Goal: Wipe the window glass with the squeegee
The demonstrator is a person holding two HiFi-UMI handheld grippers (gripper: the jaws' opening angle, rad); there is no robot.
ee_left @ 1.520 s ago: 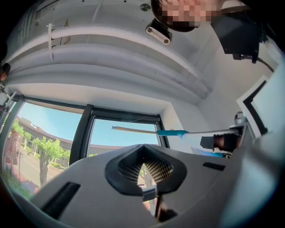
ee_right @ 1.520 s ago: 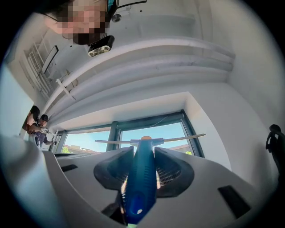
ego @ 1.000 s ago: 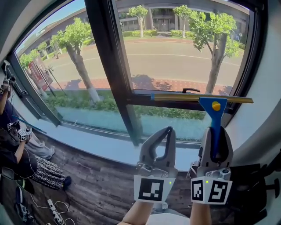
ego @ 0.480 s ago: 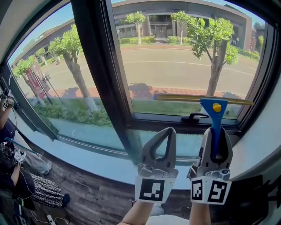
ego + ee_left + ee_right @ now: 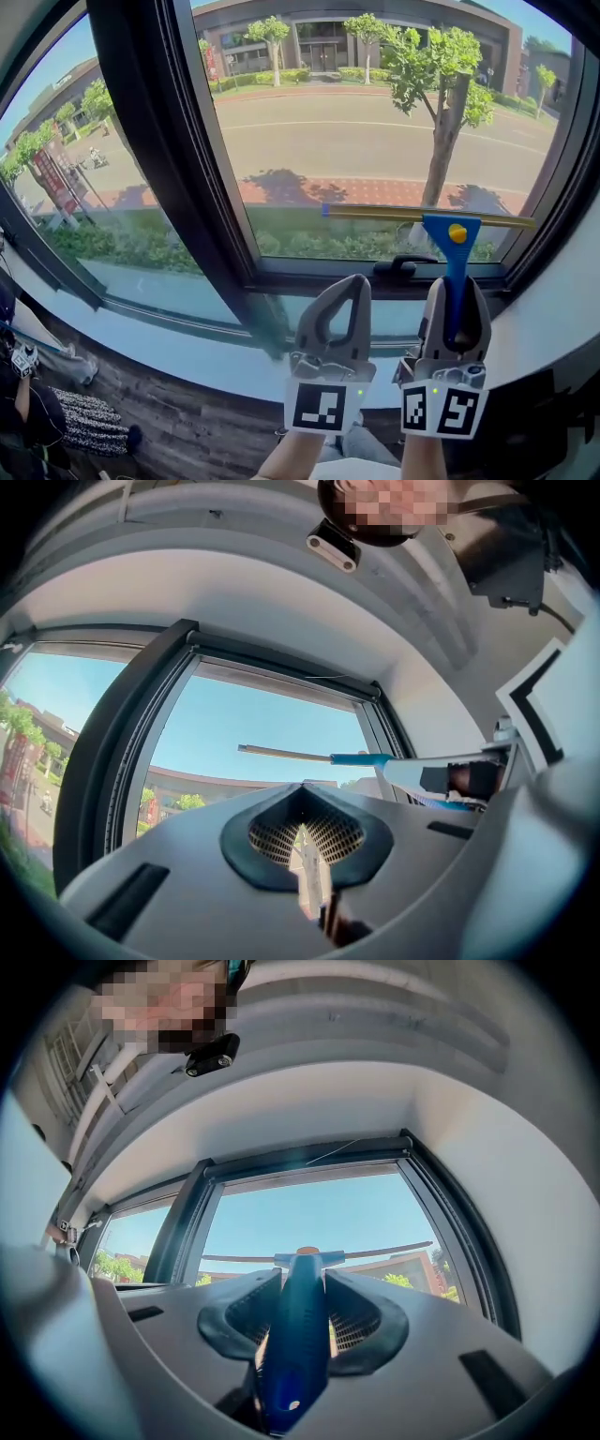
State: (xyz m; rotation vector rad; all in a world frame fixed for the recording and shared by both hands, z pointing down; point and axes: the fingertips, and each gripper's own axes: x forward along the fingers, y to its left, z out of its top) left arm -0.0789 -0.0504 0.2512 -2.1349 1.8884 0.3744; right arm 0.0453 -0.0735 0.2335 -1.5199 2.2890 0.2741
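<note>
The squeegee (image 5: 453, 246) has a blue handle with a yellow button and a long brass blade (image 5: 427, 217) held level in front of the right window pane (image 5: 375, 141), low on the glass. My right gripper (image 5: 454, 298) is shut on the blue handle (image 5: 296, 1340), which runs up between its jaws. My left gripper (image 5: 343, 296) is shut with nothing in it, just left of the right one, below the sill. From the left gripper view the squeegee (image 5: 319, 756) shows to the right against the sky.
A thick dark mullion (image 5: 164, 150) divides the left pane from the right one. A black window latch (image 5: 403, 265) sits on the lower frame under the blade. A white sill (image 5: 187, 347) runs below. A person (image 5: 23, 412) sits on the wooden floor at far left.
The view has tilted upward, so the window frame and latch sit lower and the floor has dropped out of sight. Both grippers and the squeegee hold almost the same place in view.
</note>
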